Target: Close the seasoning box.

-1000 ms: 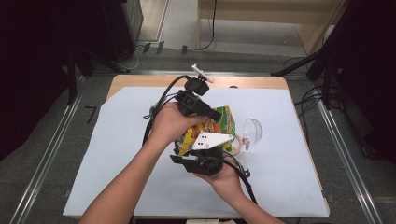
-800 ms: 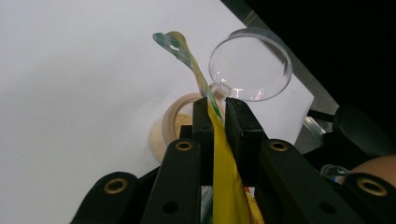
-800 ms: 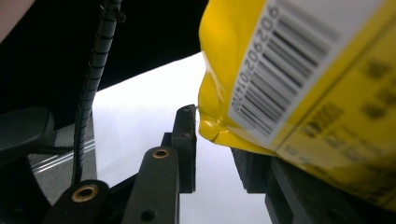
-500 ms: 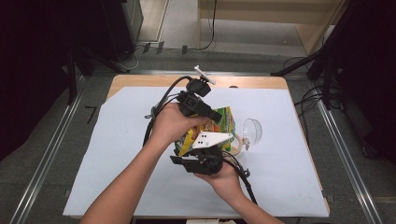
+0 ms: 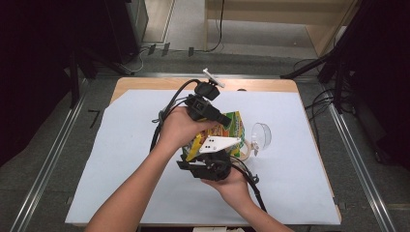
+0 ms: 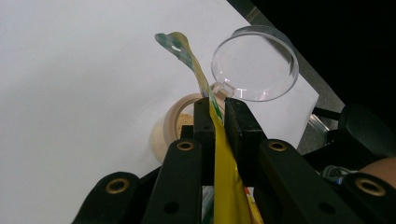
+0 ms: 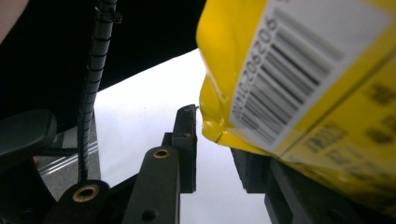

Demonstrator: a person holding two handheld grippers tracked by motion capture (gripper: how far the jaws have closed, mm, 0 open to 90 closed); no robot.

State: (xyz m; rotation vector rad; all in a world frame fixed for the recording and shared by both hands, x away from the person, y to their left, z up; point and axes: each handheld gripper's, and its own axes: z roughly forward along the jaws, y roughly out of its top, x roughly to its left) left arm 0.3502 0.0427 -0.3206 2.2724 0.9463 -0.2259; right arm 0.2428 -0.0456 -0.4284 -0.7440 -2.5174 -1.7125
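Above the white paper-covered table (image 5: 121,159), the left gripper (image 6: 215,112) is clenched on the top edge of a yellow printed plastic snack bag (image 5: 231,126). The right gripper (image 7: 212,140) grips the bag's lower corner. Just beyond sit a round beige container of crumbs (image 6: 180,122) and its clear plastic lid (image 6: 254,63), partly hidden behind the bag. Nothing has shifted since the earlier frames.

You work at a wooden table (image 5: 145,83) covered with a white sheet (image 5: 121,159), lit evenly from above. Grey carpet (image 5: 43,159) lies around you, with metal rails (image 5: 46,174) running near to far on both sides. Dark stands (image 5: 77,72) rise far left and far right, cables (image 5: 319,104) trail on the right, and pale wooden furniture (image 5: 270,12) stands beyond.
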